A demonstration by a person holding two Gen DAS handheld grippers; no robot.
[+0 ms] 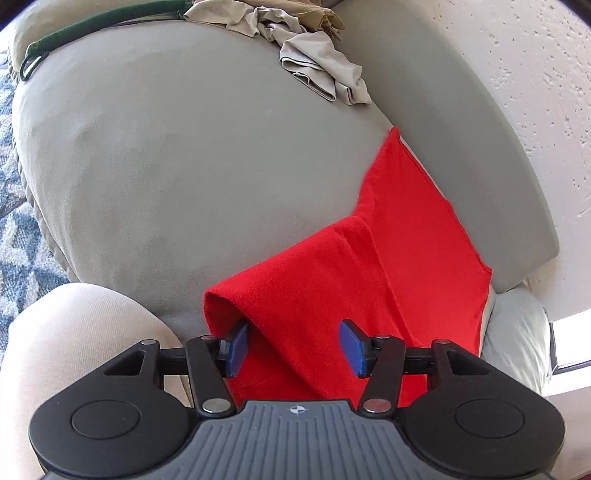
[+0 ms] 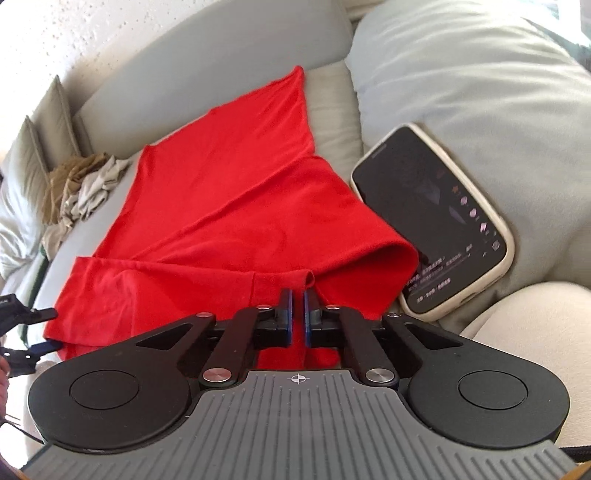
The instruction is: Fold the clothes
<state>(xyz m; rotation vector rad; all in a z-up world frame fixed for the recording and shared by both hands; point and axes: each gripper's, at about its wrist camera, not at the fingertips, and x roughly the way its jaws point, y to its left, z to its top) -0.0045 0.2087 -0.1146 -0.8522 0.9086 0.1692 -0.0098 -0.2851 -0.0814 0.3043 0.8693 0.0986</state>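
Note:
A red garment (image 1: 369, 280) lies on a grey sofa seat (image 1: 184, 166), its near edge folded over. It also shows in the right wrist view (image 2: 221, 206), spread toward the sofa back. My left gripper (image 1: 293, 349) is open over the garment's near edge, its left pad (image 1: 236, 347) tucked under a red fold. My right gripper (image 2: 297, 319) is shut on the garment's near hem. The left gripper's tip shows at the left edge of the right wrist view (image 2: 40, 332).
A crumpled beige cloth pile (image 1: 314, 62) lies at the far end of the seat, seen also in the right wrist view (image 2: 81, 188). A phone (image 2: 432, 221) leans on a cushion right of the garment. A green strap (image 1: 92, 26) lies far left. Patterned carpet (image 1: 18, 221) is on the left.

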